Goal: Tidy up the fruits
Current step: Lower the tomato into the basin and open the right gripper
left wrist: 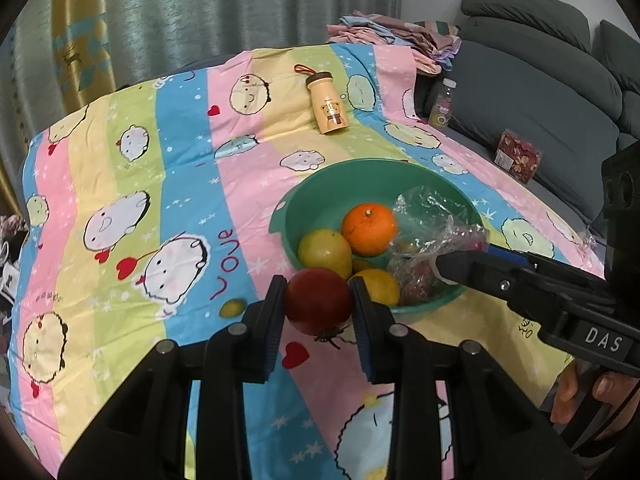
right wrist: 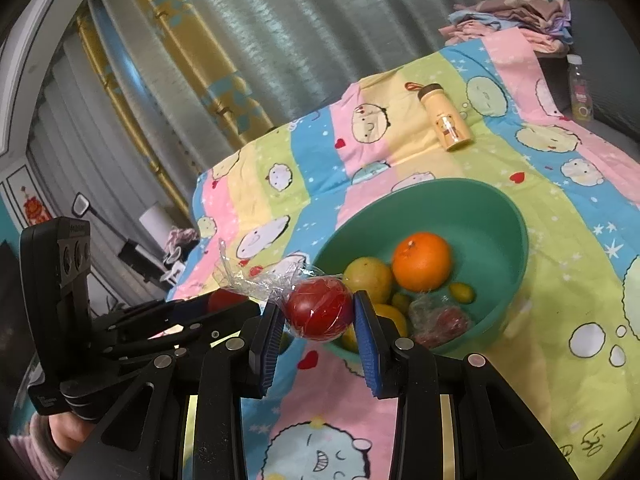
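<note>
A green bowl (left wrist: 360, 166) (right wrist: 460, 184) on the cartoon-print cloth holds an orange (left wrist: 370, 229) (right wrist: 421, 261), several yellow fruits (left wrist: 325, 251) (right wrist: 368, 279) and crumpled clear plastic (left wrist: 432, 216). My left gripper (left wrist: 318, 304) is shut on a bare red fruit (left wrist: 318, 300) just in front of the bowl's near rim. My right gripper (right wrist: 318, 316) is shut on a red fruit wrapped in clear plastic (right wrist: 318, 314), also at the near rim. In the left wrist view the right gripper (left wrist: 440, 268) reaches in over the bowl from the right. A small yellow-green fruit (left wrist: 232, 308) lies on the cloth.
A beige bottle (left wrist: 328, 104) (right wrist: 444, 120) lies on the cloth behind the bowl. To the right stands a grey sofa (left wrist: 540, 100) with a plastic bottle (left wrist: 442, 100) and a box of red items (left wrist: 518, 160). Folded clothes (left wrist: 392, 36) lie at the back. Curtains hang behind.
</note>
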The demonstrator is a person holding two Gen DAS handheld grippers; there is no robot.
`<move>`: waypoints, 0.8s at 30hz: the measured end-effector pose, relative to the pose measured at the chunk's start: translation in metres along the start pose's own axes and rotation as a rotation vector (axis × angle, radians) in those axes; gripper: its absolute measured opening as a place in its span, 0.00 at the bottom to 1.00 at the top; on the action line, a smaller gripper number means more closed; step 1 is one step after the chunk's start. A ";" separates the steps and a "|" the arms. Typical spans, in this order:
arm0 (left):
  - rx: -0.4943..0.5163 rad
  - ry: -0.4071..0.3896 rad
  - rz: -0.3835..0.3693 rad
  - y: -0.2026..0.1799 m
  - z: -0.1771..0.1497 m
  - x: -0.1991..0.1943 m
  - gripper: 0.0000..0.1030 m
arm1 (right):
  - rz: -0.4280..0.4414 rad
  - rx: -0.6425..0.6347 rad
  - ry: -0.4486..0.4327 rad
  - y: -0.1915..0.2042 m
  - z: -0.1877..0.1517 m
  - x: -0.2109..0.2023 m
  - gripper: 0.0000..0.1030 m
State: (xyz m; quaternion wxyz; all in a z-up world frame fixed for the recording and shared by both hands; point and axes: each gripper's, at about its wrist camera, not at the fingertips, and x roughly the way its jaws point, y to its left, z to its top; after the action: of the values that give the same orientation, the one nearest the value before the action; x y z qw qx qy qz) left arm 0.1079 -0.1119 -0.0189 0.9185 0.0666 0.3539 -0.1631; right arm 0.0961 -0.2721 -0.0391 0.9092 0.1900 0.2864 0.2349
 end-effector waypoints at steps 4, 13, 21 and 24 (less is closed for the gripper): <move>0.017 0.006 0.000 -0.004 0.005 0.008 0.31 | -0.021 0.000 -0.007 -0.006 0.004 0.000 0.35; 0.046 0.037 0.004 -0.010 0.015 0.034 0.31 | -0.082 -0.010 0.016 -0.019 0.009 0.008 0.35; 0.052 0.079 0.001 -0.012 0.019 0.056 0.31 | -0.135 -0.035 0.037 -0.027 0.013 0.017 0.35; 0.055 0.092 -0.006 -0.014 0.021 0.063 0.31 | -0.161 -0.047 0.043 -0.029 0.014 0.019 0.35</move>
State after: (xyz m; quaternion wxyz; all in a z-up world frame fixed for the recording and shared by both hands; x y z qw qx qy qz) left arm 0.1595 -0.1462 -0.0459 0.8986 0.0983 0.3912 -0.1725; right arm 0.1276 -0.2883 -0.0504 0.9230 0.1400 0.3147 0.1714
